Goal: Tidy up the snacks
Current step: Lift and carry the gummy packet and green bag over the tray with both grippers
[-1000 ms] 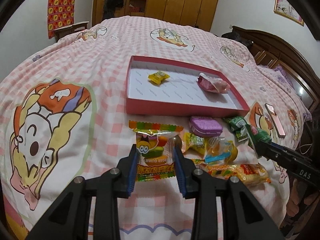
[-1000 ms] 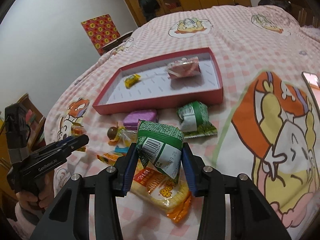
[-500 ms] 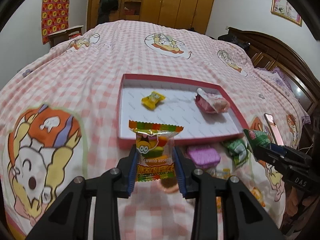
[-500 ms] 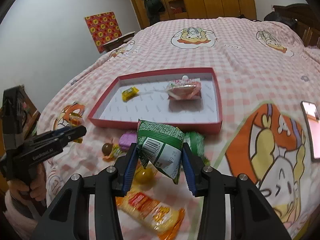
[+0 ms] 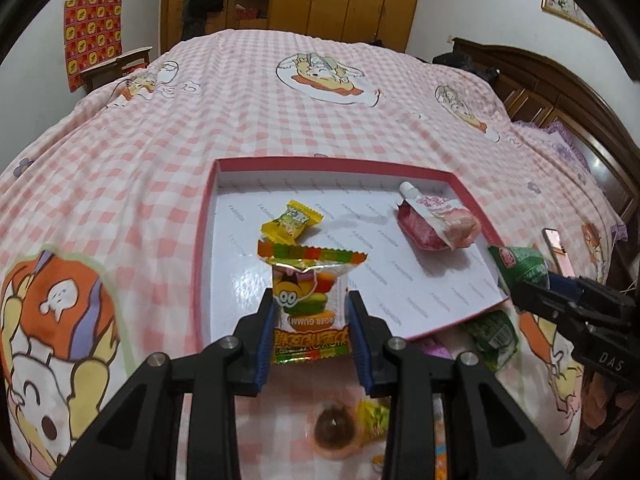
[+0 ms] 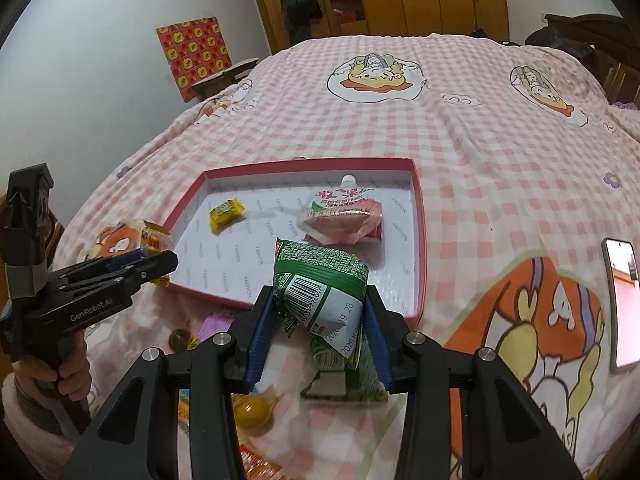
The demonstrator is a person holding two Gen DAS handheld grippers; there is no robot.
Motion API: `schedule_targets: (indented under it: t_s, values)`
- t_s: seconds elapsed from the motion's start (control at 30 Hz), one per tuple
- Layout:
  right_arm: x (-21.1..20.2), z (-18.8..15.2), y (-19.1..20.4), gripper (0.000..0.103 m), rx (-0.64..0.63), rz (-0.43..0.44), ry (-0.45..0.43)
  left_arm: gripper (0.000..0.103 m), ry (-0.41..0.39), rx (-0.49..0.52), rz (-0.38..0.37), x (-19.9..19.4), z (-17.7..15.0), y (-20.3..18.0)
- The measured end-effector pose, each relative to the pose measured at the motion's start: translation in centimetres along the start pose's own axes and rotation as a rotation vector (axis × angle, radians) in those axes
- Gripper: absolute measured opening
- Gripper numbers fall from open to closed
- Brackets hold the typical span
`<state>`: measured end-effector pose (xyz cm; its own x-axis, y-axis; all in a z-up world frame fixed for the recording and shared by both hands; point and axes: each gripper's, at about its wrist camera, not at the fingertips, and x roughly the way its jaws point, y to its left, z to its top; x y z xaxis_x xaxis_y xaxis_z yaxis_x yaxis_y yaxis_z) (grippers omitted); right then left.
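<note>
While both grippers hold snacks: each hovers at the near edge of the red tray (image 5: 204,240).
Left gripper (image 5: 312,322): clenched on a burger gummy packet (image 5: 310,300), held upright above the tray's near left part.
Right gripper (image 6: 320,320): clamped on a green packet (image 6: 320,292), over the tray's near right corner.
Inside tray: yellow candy (image 5: 292,222) left, pink pouch (image 5: 438,226) right.
Only right view shows: phone (image 6: 622,304) on the bed (image 6: 480,120), right of the tray.
Only left view shows: a chocolate ball (image 5: 334,426) on the bed, nearer than the tray.
</note>
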<state>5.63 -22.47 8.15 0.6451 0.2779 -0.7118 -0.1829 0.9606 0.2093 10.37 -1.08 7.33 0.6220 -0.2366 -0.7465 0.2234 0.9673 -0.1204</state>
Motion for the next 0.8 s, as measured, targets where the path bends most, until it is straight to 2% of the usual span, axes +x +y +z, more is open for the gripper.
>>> schedule_targets:
  t_s: [0.27,0.8]
  values:
    - [2.6,1.1,-0.5,0.044,-0.02,-0.01,0.03,0.035,0.033,0.005,0.014,2.6,0.4,0.0]
    - [6.6,1.5,-0.3,0.044,-0.053,-0.024,0.052,0.035,0.032,0.045,0.065,5.8,2.6,-0.1]
